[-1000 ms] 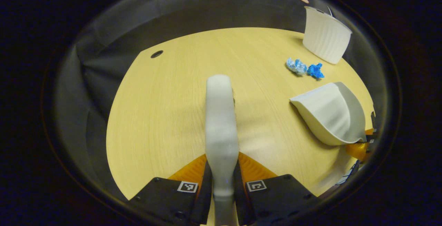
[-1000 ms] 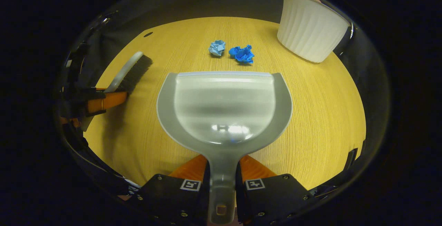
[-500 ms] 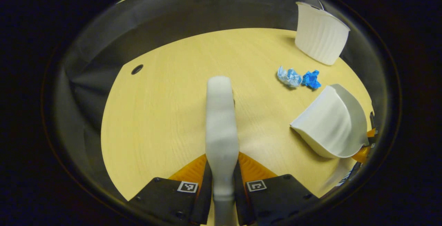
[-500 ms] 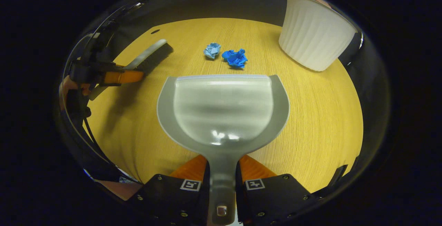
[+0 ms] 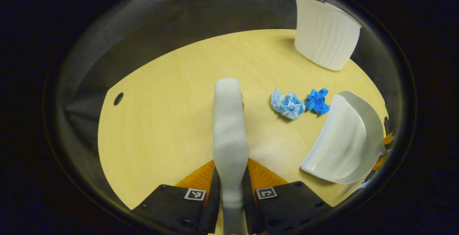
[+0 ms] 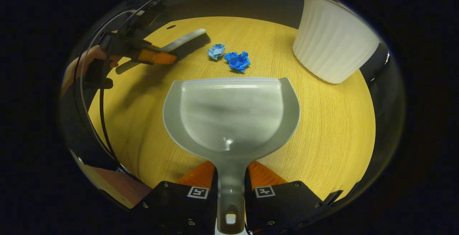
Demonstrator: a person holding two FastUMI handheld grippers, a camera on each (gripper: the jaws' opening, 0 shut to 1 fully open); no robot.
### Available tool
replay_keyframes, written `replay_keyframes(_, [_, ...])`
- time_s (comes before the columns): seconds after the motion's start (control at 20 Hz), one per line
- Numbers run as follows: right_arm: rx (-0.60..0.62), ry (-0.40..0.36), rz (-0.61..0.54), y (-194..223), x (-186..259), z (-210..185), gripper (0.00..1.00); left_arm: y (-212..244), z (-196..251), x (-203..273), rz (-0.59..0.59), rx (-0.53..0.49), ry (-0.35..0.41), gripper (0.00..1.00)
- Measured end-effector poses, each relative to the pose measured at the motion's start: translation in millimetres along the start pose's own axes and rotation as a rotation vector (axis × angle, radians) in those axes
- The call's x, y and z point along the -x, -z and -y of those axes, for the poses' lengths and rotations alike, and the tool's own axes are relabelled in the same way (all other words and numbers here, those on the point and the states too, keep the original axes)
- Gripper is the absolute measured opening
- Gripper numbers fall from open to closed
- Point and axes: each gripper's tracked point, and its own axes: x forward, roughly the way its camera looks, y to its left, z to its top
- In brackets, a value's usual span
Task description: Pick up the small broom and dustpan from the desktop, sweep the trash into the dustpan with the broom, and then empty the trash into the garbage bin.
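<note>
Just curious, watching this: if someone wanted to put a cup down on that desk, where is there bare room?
Bare wood lies left of the broom, toward the cable hole, and right of the dustpan, below the bin. It is crowded between broom, dustpan lip and bin, where the two paper wads lie.

Pale broom [image 5: 230,120] and grey dustpan [image 6: 231,114] are off the desk [image 6: 333,127]; 2 blue paper wads [image 6: 229,57] lie between them, white ribbed bin [image 6: 331,41] upright nearby.
</note>
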Motion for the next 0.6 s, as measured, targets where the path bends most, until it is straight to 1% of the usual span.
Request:
replay_keyframes(0.3, [0.067, -0.03, -0.002, -3, -3, 18, 0.32, -30, 31, -16, 0.008, -0.139, 0.063, 0.39])
replay_keyframes(0.5, [0.09, -0.04, 0.004, -5, -4, 25, 0.32, -42, 59, -18, 0.023, -0.225, 0.139, 0.39])
replay_keyframes(0.6, [0.09, -0.04, 0.008, -9, -2, 19, 0.32, -45, 70, -12, 0.027, -0.239, 0.17, 0.39])
